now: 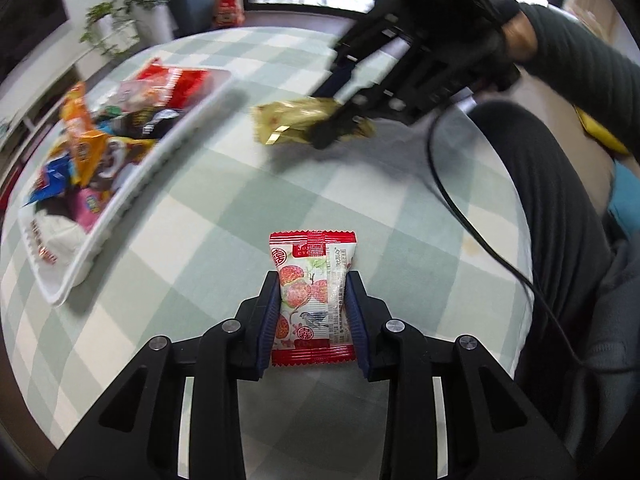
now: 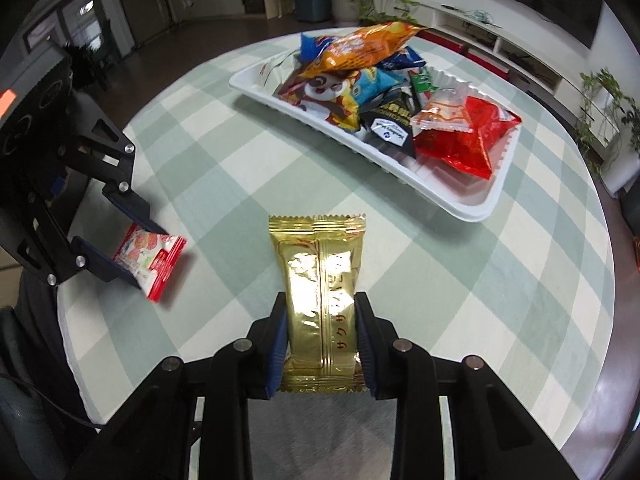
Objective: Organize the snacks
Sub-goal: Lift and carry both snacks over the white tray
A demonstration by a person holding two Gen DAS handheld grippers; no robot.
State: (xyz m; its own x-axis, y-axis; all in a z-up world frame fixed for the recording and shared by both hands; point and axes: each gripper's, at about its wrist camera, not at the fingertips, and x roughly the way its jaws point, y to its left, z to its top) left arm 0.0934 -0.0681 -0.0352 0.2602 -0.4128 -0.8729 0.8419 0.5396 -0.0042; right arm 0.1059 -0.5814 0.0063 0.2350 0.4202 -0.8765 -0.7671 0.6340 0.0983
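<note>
Left hand-held gripper (image 1: 313,312) is clamped on a red-and-white snack packet (image 1: 314,292), held just above the checked table (image 1: 400,208). Right hand-held gripper (image 2: 321,340) pinches a gold wrapper (image 2: 320,296) w/ both pads, also over the table. White tray (image 2: 472,204) sits further off, piled w/ assorted snack bags (image 2: 360,52).

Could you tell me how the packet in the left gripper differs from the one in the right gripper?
The red-and-white packet in the left gripper shows printed fruit and a bird; the gold packet in the right gripper is plain shiny foil with lettering. The gold packet looks longer and narrower. Both are clamped between blue pads, above the checked tablecloth.
</note>
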